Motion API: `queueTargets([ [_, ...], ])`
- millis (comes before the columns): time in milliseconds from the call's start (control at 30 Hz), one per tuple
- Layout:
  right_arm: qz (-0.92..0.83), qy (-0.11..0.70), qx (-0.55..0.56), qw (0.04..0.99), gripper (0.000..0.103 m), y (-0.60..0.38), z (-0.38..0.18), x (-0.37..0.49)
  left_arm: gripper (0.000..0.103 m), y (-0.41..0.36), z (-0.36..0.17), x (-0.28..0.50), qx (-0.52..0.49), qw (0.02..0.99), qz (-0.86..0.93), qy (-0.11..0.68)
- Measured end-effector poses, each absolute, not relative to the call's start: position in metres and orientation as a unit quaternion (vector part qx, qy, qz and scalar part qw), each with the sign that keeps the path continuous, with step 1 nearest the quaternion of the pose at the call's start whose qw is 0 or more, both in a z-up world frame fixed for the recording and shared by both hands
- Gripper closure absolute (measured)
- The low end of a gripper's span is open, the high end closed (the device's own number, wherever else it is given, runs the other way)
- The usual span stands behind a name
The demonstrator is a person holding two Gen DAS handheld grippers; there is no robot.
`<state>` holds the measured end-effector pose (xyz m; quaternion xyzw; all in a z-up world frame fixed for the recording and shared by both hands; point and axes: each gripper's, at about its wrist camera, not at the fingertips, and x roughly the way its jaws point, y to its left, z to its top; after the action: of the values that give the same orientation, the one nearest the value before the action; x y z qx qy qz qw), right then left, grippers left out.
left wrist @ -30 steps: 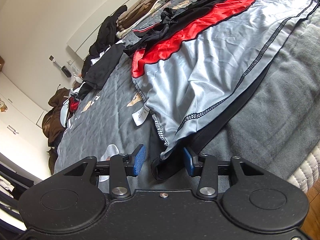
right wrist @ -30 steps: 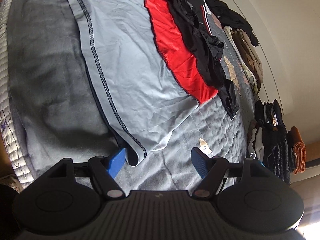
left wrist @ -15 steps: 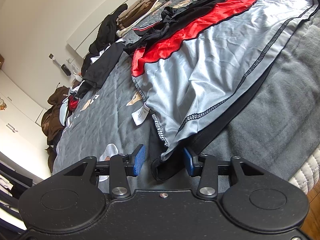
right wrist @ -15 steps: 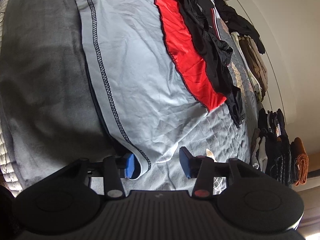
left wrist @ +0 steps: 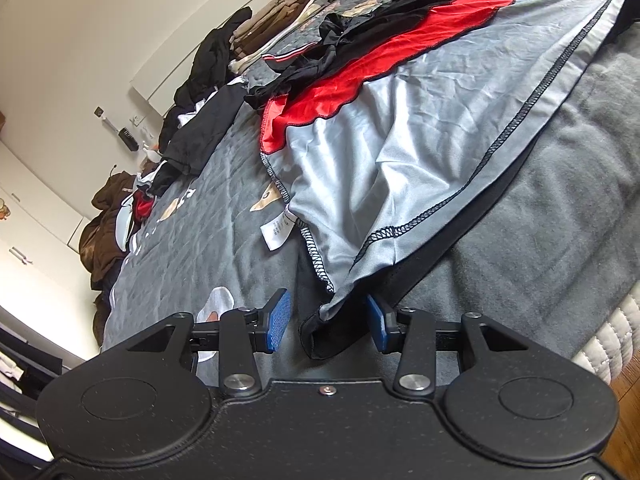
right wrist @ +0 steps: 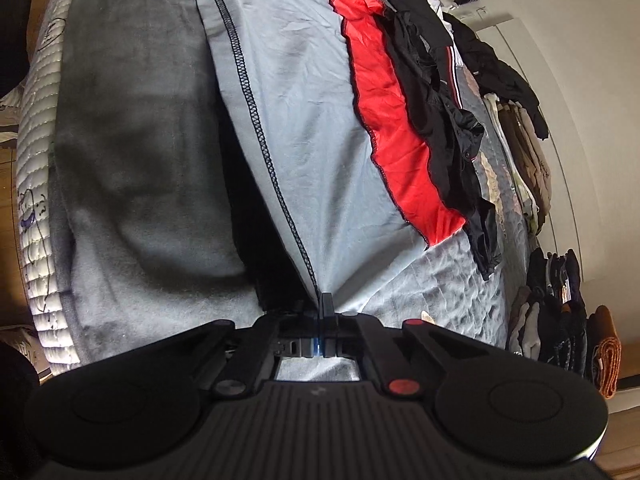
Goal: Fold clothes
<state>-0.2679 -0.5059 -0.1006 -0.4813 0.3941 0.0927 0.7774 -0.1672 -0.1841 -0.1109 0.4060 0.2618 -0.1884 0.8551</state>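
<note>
A grey sports shirt [left wrist: 400, 152] with a red panel and black zigzag stitching lies spread on the bed's grey blanket [left wrist: 560, 220]. My left gripper [left wrist: 326, 308] stands open around one lower corner of the shirt. The cloth lies between the blue pads [left wrist: 278, 320], close to the right one, and is not pinched. In the right wrist view the same shirt [right wrist: 304, 120] runs away from me, and my right gripper [right wrist: 322, 300] is shut on its stitched hem corner, the fabric pulled taut into the jaws.
A black garment [left wrist: 352, 40] lies crumpled on the shirt's red part. Piles of dark clothes [left wrist: 208, 64] and brown clothes [left wrist: 104, 232] line the far side. Folded stacks [right wrist: 560, 320] stand at the right. The quilted mattress edge [left wrist: 608, 340] drops to a wooden floor.
The right gripper's jaws closed from wide apart onto the shirt's hem corner, and the cloth now pulls taut. The left gripper has stayed as it was.
</note>
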Motion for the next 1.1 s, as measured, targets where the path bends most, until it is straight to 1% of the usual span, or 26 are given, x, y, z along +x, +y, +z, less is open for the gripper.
queueTargets([
  [67,0.091,0.388,-0.484,0.779,0.103,-0.506,-0.094,-0.272,0.062,-0.182,-0.108,-0.167,0.401,0.857,-0.192,0.261],
  [100,0.088,0.385,-0.484,0.781,0.103,-0.507,-0.091,-0.273,0.065,-0.179,-0.105,-0.166,0.397,0.860,-0.191,0.259],
  [133,0.085,0.383,-0.483,0.783,0.103,-0.509,-0.088,-0.274,0.077,-0.177,-0.103,-0.166,0.394,0.861,-0.192,0.257],
  [167,0.082,0.382,-0.482,0.785,0.103,-0.511,-0.085,-0.275,0.085,-0.177,-0.103,-0.165,0.398,0.861,-0.193,0.253],
  [233,0.076,0.380,-0.474,0.790,0.103,-0.515,-0.081,-0.275,0.085,-0.176,-0.102,-0.163,0.406,0.859,-0.194,0.246],
  [367,0.069,0.385,-0.462,0.796,0.103,-0.522,-0.081,-0.272,0.083,-0.188,-0.118,-0.168,0.491,0.824,-0.199,0.202],
  [433,0.070,0.388,-0.460,0.796,0.103,-0.523,-0.084,-0.270,0.083,-0.190,-0.127,-0.166,0.519,0.806,-0.207,0.195],
  [533,0.068,0.384,-0.454,0.801,0.103,-0.525,-0.083,-0.270,0.097,-0.186,-0.123,-0.159,0.518,0.801,-0.218,0.205],
  [700,0.056,0.363,-0.439,0.820,0.103,-0.530,-0.060,-0.271,0.098,-0.168,-0.070,-0.146,0.470,0.835,-0.209,0.194],
  [833,0.047,0.350,-0.427,0.832,0.103,-0.534,-0.038,-0.271,0.098,-0.161,-0.049,-0.144,0.482,0.829,-0.217,0.182],
  [900,0.050,0.354,-0.424,0.832,0.103,-0.537,-0.037,-0.272,0.098,-0.159,-0.054,-0.139,0.489,0.821,-0.221,0.196],
  [967,0.053,0.361,-0.422,0.830,0.103,-0.539,-0.038,-0.271,0.098,-0.161,-0.078,-0.136,0.511,0.800,-0.227,0.217],
  [1100,0.079,0.395,-0.429,0.809,0.103,-0.536,-0.068,-0.268,0.094,-0.164,-0.122,-0.134,0.565,0.750,-0.239,0.247],
])
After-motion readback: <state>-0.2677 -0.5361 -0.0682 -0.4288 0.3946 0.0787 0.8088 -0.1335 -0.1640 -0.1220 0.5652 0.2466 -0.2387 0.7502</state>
